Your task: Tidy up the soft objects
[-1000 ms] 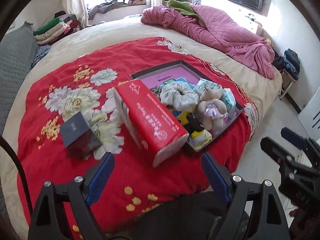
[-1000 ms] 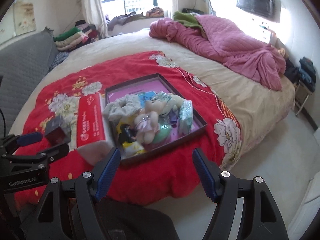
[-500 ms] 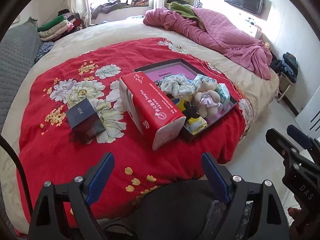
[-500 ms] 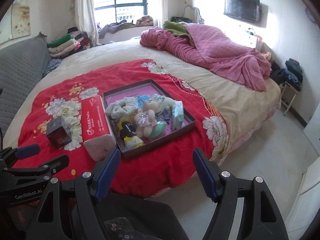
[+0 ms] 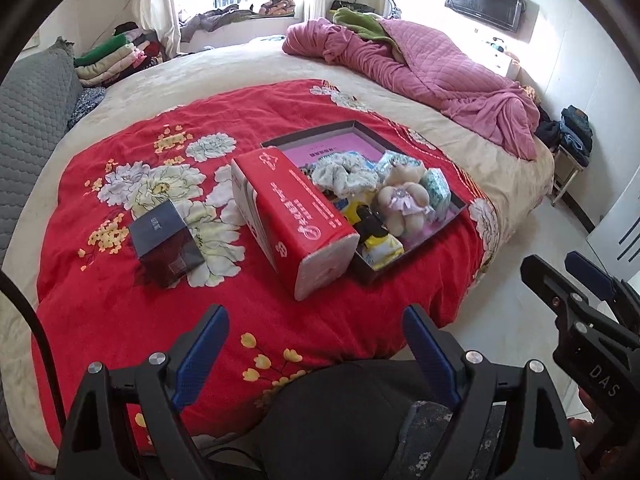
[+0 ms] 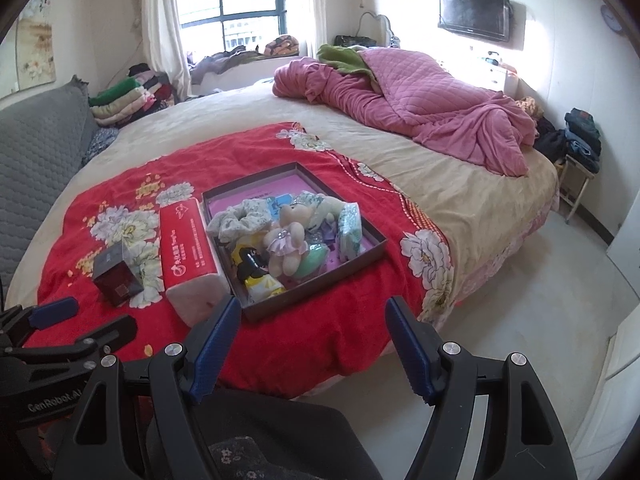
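Both tools have drawn back from the bed's near edge; left tool (image 5: pixel 316 344) and right tool (image 6: pixel 314 338) gape wide, empty, leaving the tray (image 6: pixel 320 294) of soft things untouched.

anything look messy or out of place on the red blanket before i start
The shallow box is piled loosely: a scrunchie, a teddy bear, tissue packs and a yellow toy overlap one another. The red tissue pack lies outside, against the box's left wall. Nothing looks spilled or damaged.
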The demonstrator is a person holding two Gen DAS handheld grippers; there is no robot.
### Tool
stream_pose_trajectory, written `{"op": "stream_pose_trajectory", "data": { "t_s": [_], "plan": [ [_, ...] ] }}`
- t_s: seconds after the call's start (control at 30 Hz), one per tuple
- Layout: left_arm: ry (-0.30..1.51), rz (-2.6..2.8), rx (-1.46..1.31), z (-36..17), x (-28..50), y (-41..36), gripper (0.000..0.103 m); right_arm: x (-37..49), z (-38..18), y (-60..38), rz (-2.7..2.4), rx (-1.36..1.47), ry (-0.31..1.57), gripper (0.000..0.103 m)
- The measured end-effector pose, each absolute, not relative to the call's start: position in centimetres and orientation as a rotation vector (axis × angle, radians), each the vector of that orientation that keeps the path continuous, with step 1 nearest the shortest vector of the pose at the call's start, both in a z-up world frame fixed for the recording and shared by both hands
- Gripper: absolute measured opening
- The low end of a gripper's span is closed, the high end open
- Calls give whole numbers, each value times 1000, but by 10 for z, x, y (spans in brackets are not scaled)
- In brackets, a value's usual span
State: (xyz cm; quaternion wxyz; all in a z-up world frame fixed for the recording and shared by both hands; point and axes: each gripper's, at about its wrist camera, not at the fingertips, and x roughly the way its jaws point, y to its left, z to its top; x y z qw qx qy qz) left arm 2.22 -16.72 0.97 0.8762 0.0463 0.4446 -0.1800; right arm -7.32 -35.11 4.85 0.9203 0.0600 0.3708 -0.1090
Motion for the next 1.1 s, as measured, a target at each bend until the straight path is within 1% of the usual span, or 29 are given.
{"op": "stream_pose_trajectory", "data": {
  "t_s": [0.53, 1.1],
  "plan": [
    [943, -363, 91, 1, 20, -163, 88, -81, 34, -337, -206, 92, 791, 76],
    [947, -351, 82, -2, 20, -159, 88, -82, 32, -335, -194, 93, 809, 76]
  ]
}}
